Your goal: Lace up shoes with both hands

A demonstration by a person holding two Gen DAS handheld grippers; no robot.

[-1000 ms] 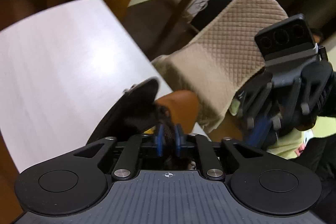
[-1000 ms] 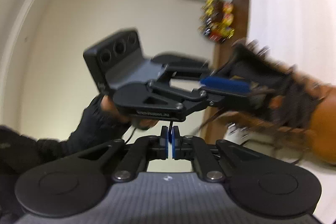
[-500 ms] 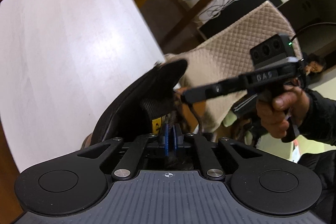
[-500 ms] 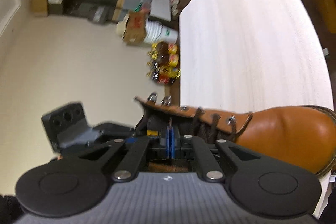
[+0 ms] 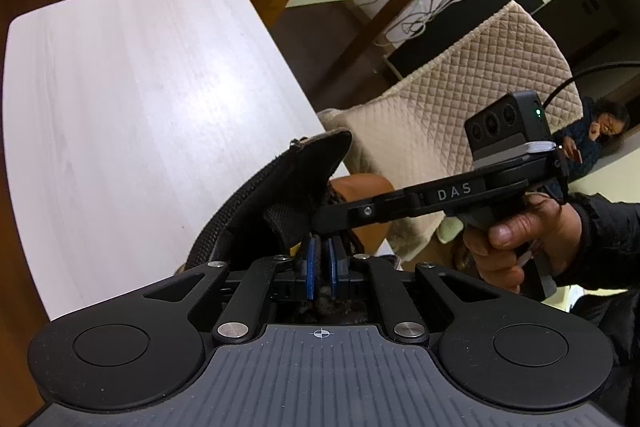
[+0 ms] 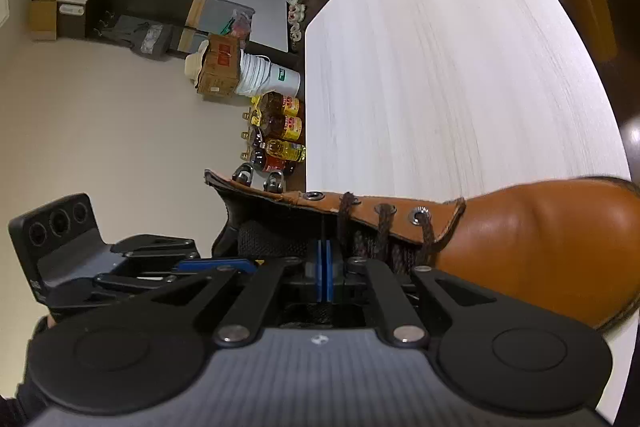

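Boot [image 5: 362, 193] sits at the counter [image 5: 140, 99] edge. Left wrist view: left claw [image 5: 319, 265] at the collar, pads closing around dark material, maybe tongue or lace; contact unclear. Right claw [image 5: 320, 217] reaches in from the right.

Right wrist view: right claw [image 6: 324, 265] pinched shut, possibly on lace [image 6: 344, 215], just beside the eyelets. Boot's long axis runs left-right, toe right; left claw [image 6: 216, 265] is nearer the collar.

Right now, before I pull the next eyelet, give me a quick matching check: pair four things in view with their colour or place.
Things:
1. boot
2. lace
3. table
4. bottles

Colour or place:
a. whitish wood grain
b. tan leather
c. standing on the floor beside the table
d. dark brown, threaded through eyelets

Pairs: 1-b, 2-d, 3-a, 4-c
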